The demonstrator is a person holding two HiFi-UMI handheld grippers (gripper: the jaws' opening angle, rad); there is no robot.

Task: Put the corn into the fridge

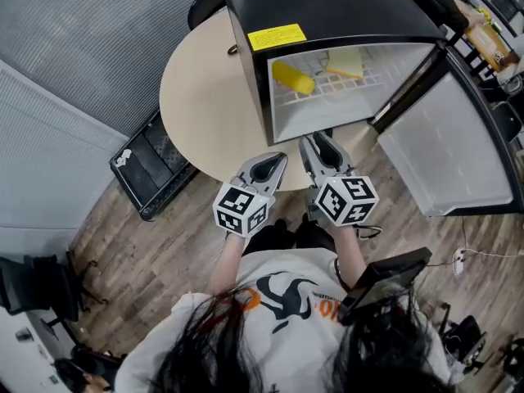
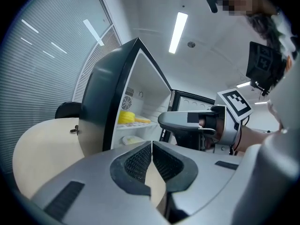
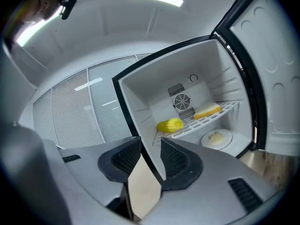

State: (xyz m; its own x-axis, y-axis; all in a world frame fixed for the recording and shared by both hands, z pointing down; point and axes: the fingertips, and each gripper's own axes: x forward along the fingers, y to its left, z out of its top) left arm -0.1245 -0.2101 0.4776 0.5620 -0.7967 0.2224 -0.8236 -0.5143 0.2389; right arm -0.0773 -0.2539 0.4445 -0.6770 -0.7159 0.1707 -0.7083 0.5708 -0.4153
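- Left gripper [image 2: 151,146]: fingers [image 2: 137,162] pressed together, nothing between them.
- Right gripper [image 3: 151,142]: fingers [image 3: 176,161] slightly apart and empty, aimed at the open mini fridge [image 3: 140,97].
- The round beige worktop [image 1: 205,97] carries the fridge, whose door [image 1: 446,146] is swung wide.
- The corn [image 3: 170,124], a short bright-yellow cob, lies on the wire shelf [image 3: 206,118] at its left end, well apart from a yellow-edged bread slice [image 3: 207,110].
- Only the right gripper view shows a plate [image 3: 216,137] under the shelf and the fan grille [image 3: 182,101]; only the head view shows the yellow label [image 1: 277,36].
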